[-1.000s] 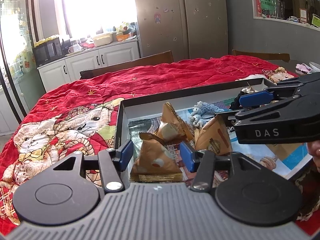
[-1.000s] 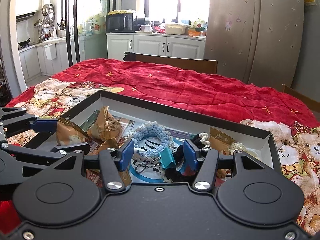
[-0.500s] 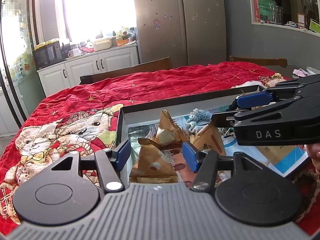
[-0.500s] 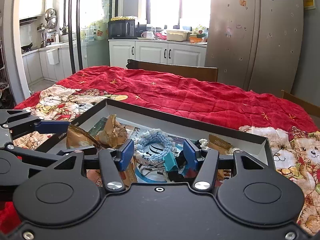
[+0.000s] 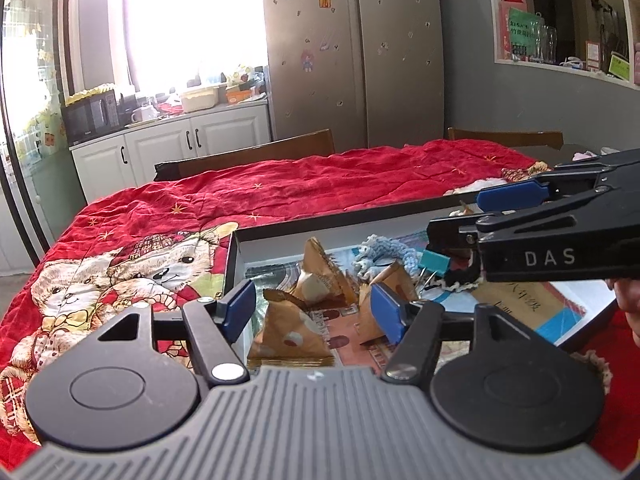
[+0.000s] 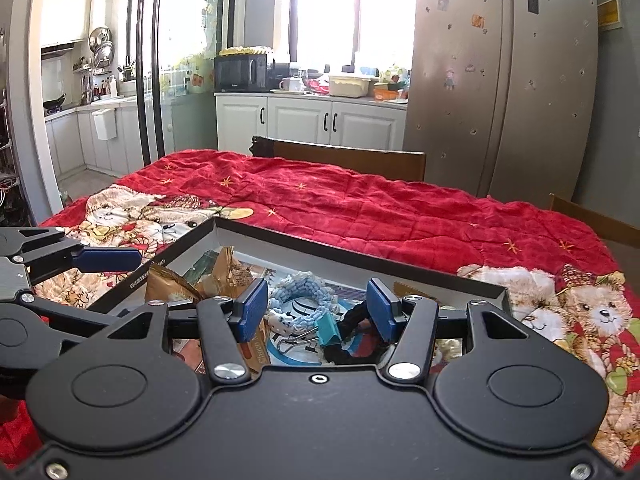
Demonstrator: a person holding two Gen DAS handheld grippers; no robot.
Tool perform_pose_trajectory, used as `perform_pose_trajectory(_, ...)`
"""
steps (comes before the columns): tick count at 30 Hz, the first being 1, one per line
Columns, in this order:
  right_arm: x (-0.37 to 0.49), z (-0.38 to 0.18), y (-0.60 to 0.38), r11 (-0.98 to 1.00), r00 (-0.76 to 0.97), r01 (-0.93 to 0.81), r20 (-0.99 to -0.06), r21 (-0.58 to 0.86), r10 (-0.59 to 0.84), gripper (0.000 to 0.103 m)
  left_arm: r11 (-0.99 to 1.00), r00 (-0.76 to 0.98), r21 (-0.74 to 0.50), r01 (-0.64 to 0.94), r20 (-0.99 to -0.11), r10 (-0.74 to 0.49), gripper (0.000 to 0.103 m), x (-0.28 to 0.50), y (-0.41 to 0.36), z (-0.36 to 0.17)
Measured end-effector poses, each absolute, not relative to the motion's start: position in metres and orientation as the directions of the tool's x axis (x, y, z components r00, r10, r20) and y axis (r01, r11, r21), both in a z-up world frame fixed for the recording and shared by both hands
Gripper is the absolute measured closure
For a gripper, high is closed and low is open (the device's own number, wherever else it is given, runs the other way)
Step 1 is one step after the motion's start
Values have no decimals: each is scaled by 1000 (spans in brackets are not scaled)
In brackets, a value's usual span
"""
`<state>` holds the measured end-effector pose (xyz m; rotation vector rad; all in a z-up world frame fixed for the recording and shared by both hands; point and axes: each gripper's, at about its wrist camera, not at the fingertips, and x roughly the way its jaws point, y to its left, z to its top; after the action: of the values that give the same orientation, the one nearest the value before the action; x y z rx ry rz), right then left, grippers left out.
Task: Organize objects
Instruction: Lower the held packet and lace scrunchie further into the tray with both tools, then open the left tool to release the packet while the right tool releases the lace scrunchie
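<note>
Both hand-held grippers (image 5: 312, 312) (image 6: 316, 310) open, empty.

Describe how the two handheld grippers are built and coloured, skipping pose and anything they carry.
Both are black linkage grippers with blue pads on the fingers and silver pivot screws. The left gripper has a grey ribbed body with two round black discs. The right gripper has a smooth black body with the same discs; its side, seen from the left wrist camera, reads DAS in white letters.

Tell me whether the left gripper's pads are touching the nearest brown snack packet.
Apart. The left wrist view shows the left gripper open, a clear gap between each blue pad and the brown packet lying in the box.
</note>
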<state>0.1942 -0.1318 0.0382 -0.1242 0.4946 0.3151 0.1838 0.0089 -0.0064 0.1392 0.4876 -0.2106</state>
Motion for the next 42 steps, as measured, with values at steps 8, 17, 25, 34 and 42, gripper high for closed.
perform_pose_trajectory(8,172,60,-143,945,849,-325,-453,-44,271,49,967,878,76,243,-441,-186,24,167,9,10)
perform_pose_trajectory(17,140,82,-154,940,865,-338,-412,-54,287,46,961,888,71,266,-407,-216,22,149,4,29)
perform_pose_trajectory(25,117,93,-171,946,872,-323,-396,-19,289,45,954,889,77,291,-391,-240,18,129,0,44)
perform_pose_trajectory(34,85,102,-195,951,880,-310,-377,0,287,43,945,889,83,317,-373,-265,16,107,-5,53)
perform_pose_trajectory(42,53,100,-204,949,883,-315,-376,-30,281,38,935,882,85,345,-371,-291,15,92,-12,51)
